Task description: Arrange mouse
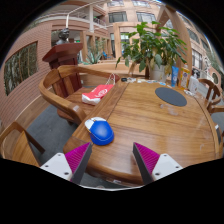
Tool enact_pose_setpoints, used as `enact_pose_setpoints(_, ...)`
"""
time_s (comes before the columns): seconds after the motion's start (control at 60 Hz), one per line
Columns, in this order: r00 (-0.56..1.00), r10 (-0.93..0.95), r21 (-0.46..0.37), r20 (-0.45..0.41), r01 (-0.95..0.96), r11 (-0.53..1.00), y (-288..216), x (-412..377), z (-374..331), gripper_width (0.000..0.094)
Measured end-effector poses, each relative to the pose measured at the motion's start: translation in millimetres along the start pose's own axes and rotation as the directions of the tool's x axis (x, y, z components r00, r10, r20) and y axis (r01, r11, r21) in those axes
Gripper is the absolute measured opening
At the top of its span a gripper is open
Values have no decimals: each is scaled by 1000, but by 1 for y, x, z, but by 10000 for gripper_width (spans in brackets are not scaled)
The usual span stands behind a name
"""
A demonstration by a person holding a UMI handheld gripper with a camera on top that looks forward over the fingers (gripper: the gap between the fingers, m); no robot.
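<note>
Approaching: blue-and-white computer mouse (100,131) sits at the round wooden table's (150,120) near-left edge, well apart from the dark oval mousepad (171,96). Gripper (112,160) open, empty; swing left, straddle the mouse squarely.

One blue mouse (101,132) lay at eleven o'clock from the fingers. One round dark mat (171,96) sat at one o'clock on the single wooden table (150,125). One potted plant (152,45) stood at twelve. One chair (62,90) stood at ten.
</note>
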State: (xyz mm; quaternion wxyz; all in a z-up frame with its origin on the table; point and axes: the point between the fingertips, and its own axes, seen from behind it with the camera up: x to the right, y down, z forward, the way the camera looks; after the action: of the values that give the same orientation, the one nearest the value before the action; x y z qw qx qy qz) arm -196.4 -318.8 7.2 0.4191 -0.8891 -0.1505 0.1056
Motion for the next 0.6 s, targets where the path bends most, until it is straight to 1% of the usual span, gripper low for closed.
enact_pose_setpoints(0.067,1000,-19,3,8,19,1000,-8,-11,21,857)
enact_pose_setpoints(0.217,999,-47,5,-1,47,999,-23,-24,62,860)
enact_pose_setpoints(0.333,997,-64,30,-36,65,997,-39,-19,81,844)
enact_pose_setpoints(0.383,998,-38,31,-42,39,999,-43,-17,87,803)
enact_pose_setpoints(0.417,999,-24,36,-48,26,999,-47,-16,91,747)
enact_pose_setpoints(0.5,998,-5,46,-65,8,999,-51,-16,96,525)
enact_pose_setpoints(0.533,997,-3,52,-78,7,999,-53,-14,97,524)
enact_pose_setpoints(0.6,995,-4,66,-99,11,998,-55,-14,98,478)
